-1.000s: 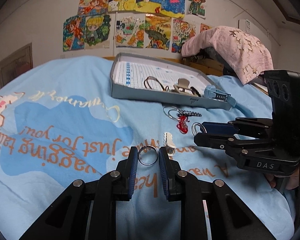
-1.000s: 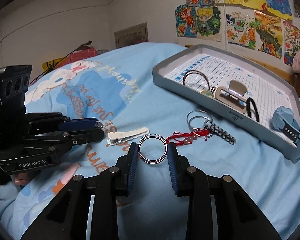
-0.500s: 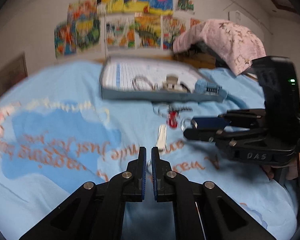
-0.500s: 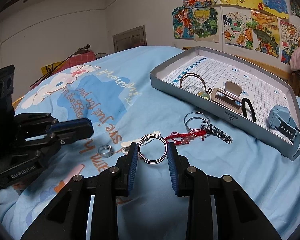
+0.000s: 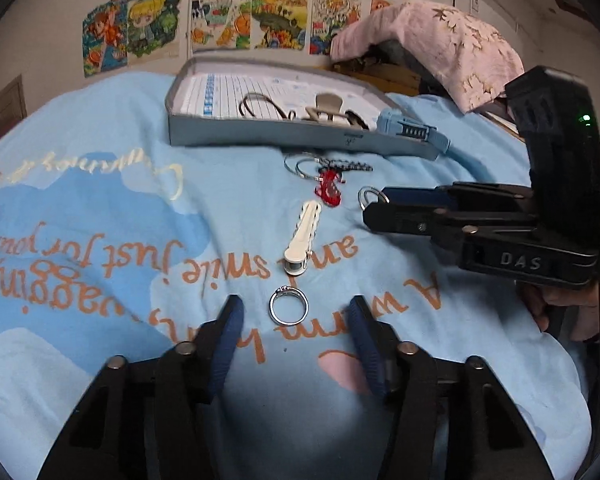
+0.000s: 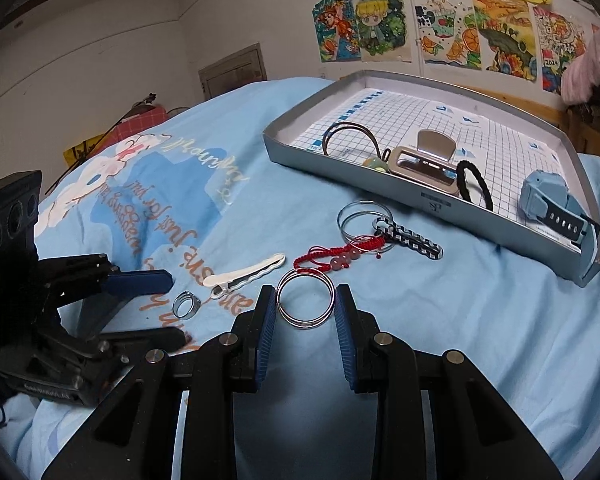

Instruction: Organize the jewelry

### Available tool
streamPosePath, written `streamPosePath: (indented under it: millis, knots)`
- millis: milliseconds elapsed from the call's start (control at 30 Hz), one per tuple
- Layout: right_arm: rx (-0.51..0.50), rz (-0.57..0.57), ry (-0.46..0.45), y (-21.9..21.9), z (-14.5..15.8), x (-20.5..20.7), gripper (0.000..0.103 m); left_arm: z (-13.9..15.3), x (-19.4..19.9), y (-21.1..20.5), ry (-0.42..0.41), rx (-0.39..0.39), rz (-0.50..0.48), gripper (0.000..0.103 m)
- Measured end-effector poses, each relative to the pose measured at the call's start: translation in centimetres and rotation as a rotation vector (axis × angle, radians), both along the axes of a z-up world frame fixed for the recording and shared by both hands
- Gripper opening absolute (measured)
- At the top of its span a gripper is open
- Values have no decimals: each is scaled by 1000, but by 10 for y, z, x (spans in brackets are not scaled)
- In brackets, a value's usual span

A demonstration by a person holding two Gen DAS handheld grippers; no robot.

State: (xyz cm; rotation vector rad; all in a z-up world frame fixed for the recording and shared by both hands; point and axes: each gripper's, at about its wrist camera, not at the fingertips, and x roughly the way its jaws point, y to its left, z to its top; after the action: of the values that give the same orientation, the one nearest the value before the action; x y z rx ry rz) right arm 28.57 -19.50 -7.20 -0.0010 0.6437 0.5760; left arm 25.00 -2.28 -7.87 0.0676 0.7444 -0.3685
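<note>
My left gripper (image 5: 295, 312) has just been opening — its jaws now stand apart, with the small silver ring (image 5: 288, 305) lying on the blue bedspread (image 5: 100, 208) between the blue pads, touching neither. From the right-wrist view that same ring (image 6: 185, 305) sits just beside the left gripper (image 6: 156, 300), under its upper finger.

My right gripper (image 6: 305, 305) is clamped on the large double hoop (image 6: 305, 301) — both pads press its rim, and the hoop stands upright between them. In the left view only a sliver of the hoop (image 5: 367, 197) shows past the right gripper (image 5: 374, 210).

Taking the grey tray (image 5: 260, 133) as the landmark:
- white hair clip (image 5: 302, 236) lies on the bedspread in front of the tray, between it and the small ring, its metal hinge end towards the ring
- red cord bracelet (image 6: 338, 254) lies in front of the tray, partly over the key ring
- key ring with checkered strap (image 6: 396, 236) is just in front of the tray's near wall
- inside the tray: a dark cord necklace (image 6: 350, 138), a beige claw clip (image 6: 426, 162), a black hair tie (image 6: 476, 186) and a blue watch (image 6: 548, 204) in its right corner

Children's drawings (image 6: 420, 24) are on the wall behind the tray. A pink cloth (image 5: 440, 52) is heaped behind the tray, to its right.
</note>
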Motion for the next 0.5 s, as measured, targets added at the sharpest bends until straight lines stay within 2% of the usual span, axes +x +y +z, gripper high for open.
streamPosePath:
  millis: [67, 167, 233, 367, 500]
  knots:
    - [0, -2, 2, 0, -1, 0, 26, -2, 2, 2, 12, -2, 6, 37]
    - [0, -6, 9, 1, -1, 1, 26, -4, 4, -1, 17, 8, 4, 37]
    - [-2, -6, 12, 2, -2, 1, 26, -8, 7, -6, 26, 41, -1, 35]
    - [-12, -5, 18, 4, -4, 2, 26, -11, 8, -13, 29, 81, -4, 20]
    - [-11, -6, 21, 4, -5, 1, 26, -8, 3, -11, 13, 76, 2, 19]
